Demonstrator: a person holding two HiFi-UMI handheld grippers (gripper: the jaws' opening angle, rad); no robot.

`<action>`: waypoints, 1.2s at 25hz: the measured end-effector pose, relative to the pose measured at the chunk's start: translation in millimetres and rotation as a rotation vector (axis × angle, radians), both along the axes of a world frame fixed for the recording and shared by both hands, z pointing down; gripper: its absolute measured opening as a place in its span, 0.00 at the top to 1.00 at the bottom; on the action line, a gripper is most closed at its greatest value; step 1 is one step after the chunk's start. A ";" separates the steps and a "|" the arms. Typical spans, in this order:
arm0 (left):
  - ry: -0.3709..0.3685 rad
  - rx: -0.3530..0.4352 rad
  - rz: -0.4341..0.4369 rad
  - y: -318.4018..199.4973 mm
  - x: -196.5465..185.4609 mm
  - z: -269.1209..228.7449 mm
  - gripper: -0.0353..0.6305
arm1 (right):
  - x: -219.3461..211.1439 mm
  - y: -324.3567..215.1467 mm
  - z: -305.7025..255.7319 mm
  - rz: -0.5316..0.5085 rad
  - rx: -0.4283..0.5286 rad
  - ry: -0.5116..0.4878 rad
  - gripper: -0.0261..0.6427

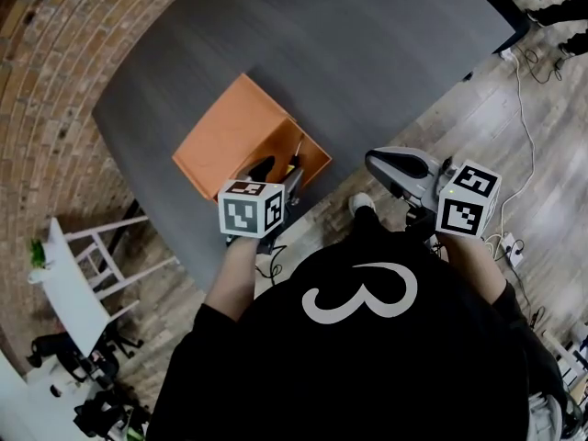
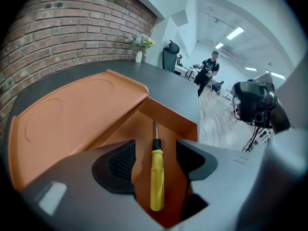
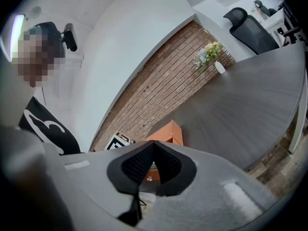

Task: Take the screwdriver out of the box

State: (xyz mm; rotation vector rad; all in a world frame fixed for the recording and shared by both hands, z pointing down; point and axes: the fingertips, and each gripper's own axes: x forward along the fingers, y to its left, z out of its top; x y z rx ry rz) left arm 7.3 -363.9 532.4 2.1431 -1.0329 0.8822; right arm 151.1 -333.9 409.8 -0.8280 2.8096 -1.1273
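Spread wide over the open orange box (image 2: 72,124), the left gripper (image 2: 156,147) is held with the yellow-handled screwdriver (image 2: 156,177) framed untouched between its jaws, lying on the box floor. The right gripper (image 3: 153,147) is kept closed on nothing.

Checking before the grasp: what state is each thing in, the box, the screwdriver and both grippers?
box: open, lid folded back.
screwdriver: lying inside the box, between the left jaws, not gripped.
left gripper: open, at the box opening.
right gripper: shut, empty, away from the box.
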 end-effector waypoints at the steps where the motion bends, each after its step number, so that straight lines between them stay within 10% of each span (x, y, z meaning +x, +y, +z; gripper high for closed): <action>1: -0.015 -0.005 0.011 0.3 1.4 2.7 0.52 | 0.6 -0.5 0.9 -0.001 -0.002 0.000 0.96; 13: -0.176 -0.028 0.101 5.5 8.3 18.4 0.72 | 0.7 1.3 11.5 -0.013 -0.026 -0.002 0.96; 30: -0.167 -0.048 0.117 4.3 12.7 21.6 0.80 | -0.1 4.4 16.2 0.010 -0.037 0.007 0.96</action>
